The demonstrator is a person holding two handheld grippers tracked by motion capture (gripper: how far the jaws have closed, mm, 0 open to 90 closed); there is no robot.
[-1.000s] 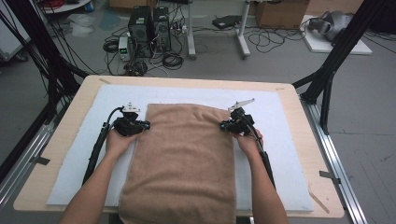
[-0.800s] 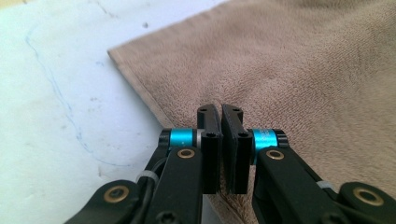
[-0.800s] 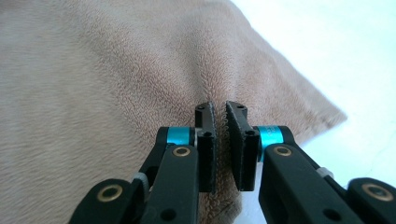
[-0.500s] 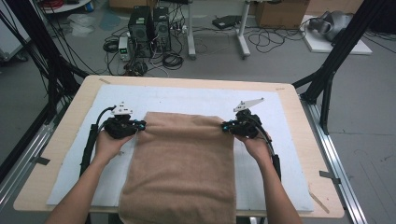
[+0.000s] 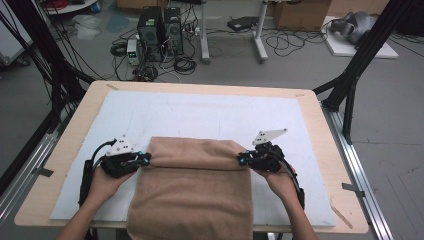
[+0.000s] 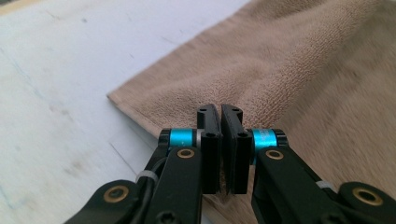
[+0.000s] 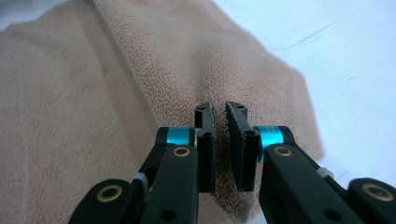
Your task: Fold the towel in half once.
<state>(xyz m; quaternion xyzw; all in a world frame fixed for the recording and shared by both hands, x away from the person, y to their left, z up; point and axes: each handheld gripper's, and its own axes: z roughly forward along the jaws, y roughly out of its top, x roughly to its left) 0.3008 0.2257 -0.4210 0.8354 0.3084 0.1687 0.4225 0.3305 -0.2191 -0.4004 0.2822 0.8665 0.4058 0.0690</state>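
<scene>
Both grippers pinch the brown towel (image 5: 192, 190) on the white mat (image 5: 210, 117): left gripper (image 5: 143, 159) and right gripper (image 5: 241, 159) clamp opposite ends of its folded far edge (close views show terry cloth squeezed between nearly closed jaws).

- white mat (image 5: 200, 117) covering a wooden table (image 5: 320, 117)
- two black computer towers (image 5: 160, 25) on the floor beyond, amid tangled cables (image 5: 295, 42)

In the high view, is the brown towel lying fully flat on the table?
No, the brown towel has its far part folded back over itself between the two grippers, and its near end hangs over the table edge.
</scene>
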